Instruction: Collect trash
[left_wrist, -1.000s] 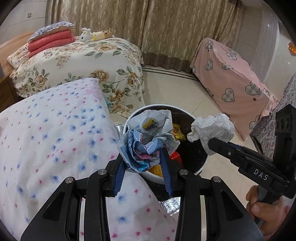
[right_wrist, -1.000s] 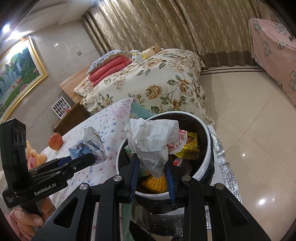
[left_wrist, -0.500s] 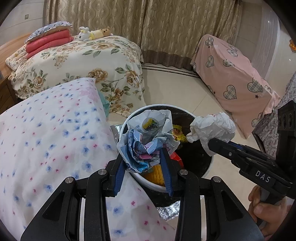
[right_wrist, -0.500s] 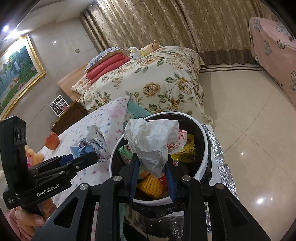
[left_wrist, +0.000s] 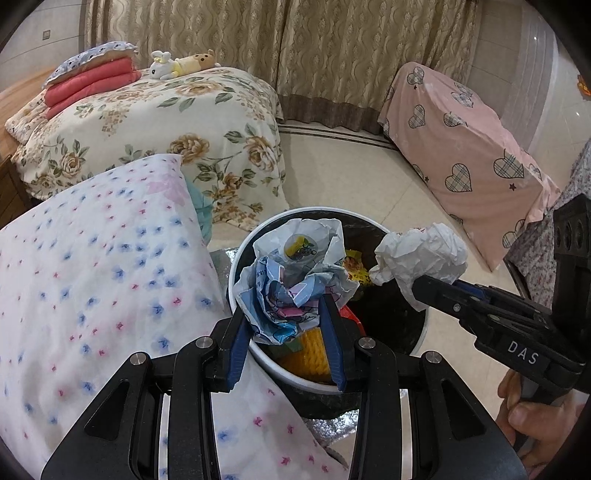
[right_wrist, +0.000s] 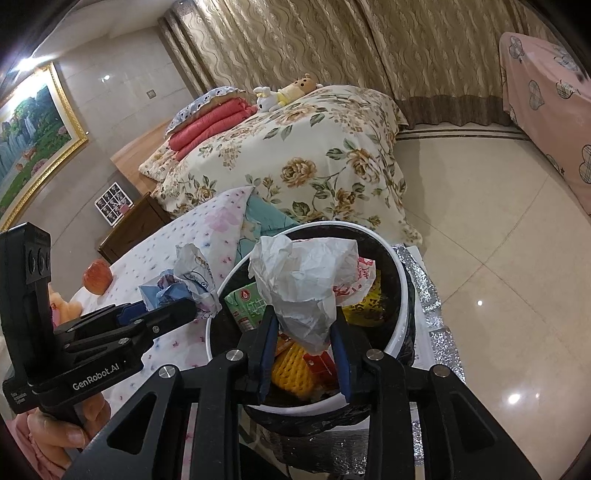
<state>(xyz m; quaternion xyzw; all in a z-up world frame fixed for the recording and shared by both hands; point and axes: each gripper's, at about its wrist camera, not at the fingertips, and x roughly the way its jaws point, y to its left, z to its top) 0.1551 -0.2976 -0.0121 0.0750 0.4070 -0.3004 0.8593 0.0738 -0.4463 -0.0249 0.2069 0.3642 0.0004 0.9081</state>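
Trash bin (left_wrist: 236, 273), white rim, black liner, stands on the floor hard against a bed with a blue-and-pink flowered sheet (left_wrist: 92, 280). Contents visible: yellow foam net (right_wrist: 291, 373), green carton (right_wrist: 247, 306), yellow printed packet (right_wrist: 364, 302), red scraps.

Crumpled printed wrapper (left_wrist: 295, 284), blue, pink and white, is held above the near rim of the bin. Left gripper (left_wrist: 288, 350): both blue pads press on the wrapper's lower end, jaws partly closed around it.

Crumpled white paper (right_wrist: 306, 284), with a little red print on one edge, hangs over the bin's opening. Right gripper (right_wrist: 303, 354): the wad sits between the blue pads and its tail dangles below them; whether the pads bite firmly I cannot tell.

A hand grips each tool's handle, one at the lower edge of each view.

Surroundings: red apple (right_wrist: 97, 281) on the flowered sheet; second bed with rose-print cover (left_wrist: 155, 122), folded red quilts (left_wrist: 88, 85) and plush toys (left_wrist: 181, 64); pink heart-print cover (left_wrist: 465, 147) over furniture; beige curtains (left_wrist: 295, 48); framed landscape painting (right_wrist: 33, 136); glossy tiled floor (right_wrist: 498, 258).
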